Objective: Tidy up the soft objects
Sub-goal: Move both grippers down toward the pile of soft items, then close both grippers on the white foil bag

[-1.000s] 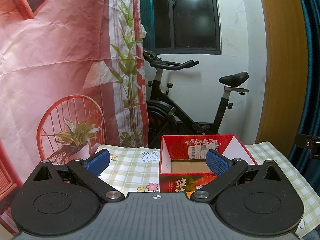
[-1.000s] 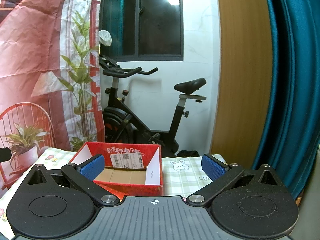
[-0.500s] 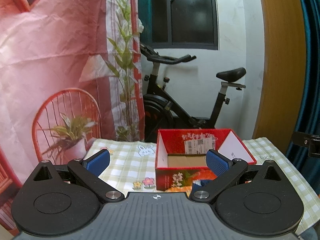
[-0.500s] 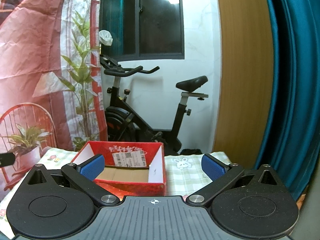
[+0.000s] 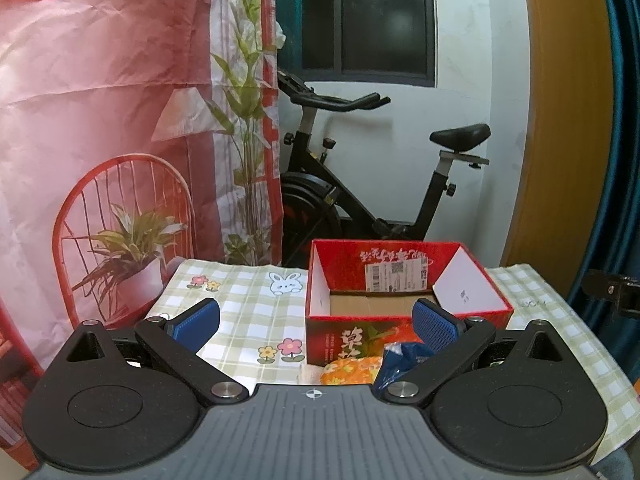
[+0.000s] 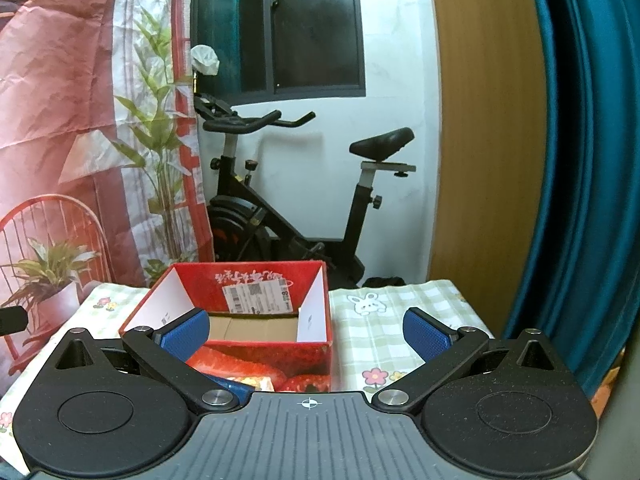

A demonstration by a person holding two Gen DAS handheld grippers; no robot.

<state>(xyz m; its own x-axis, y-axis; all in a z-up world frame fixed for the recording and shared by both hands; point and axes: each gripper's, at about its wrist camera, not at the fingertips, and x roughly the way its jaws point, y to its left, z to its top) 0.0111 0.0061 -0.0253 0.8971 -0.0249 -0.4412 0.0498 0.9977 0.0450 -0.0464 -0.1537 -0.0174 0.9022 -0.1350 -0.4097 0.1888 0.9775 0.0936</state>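
A printed pink backdrop (image 5: 100, 120) with a red chair and potted plants fills the left of the room, and a black exercise bike (image 5: 360, 184) stands against the white wall under a dark window, with a wooden panel and teal curtain (image 6: 580, 160) to the right. In front of these, the tabletop (image 5: 248, 300) is covered with a green-checked cloth printed with rabbits and flowers. On it sits an open red box (image 5: 400, 280) with a shipping label on its inner back wall and a bare cardboard floor; nothing lies inside it. Just before the box's near wall, at the lower edge of the left wrist view, lie the soft objects: an orange packet (image 5: 348, 372) and, touching it on the right, a blue packet (image 5: 404, 360), both partly hidden by the gripper body. In the right wrist view only slivers of them show beneath the box front. The left gripper (image 5: 316, 320) hangs above the cloth with its jaws spread wide and holding nothing, its right pad over the box's near corner. The right gripper (image 6: 306, 330) likewise has its jaws released and empty, the box front between them.
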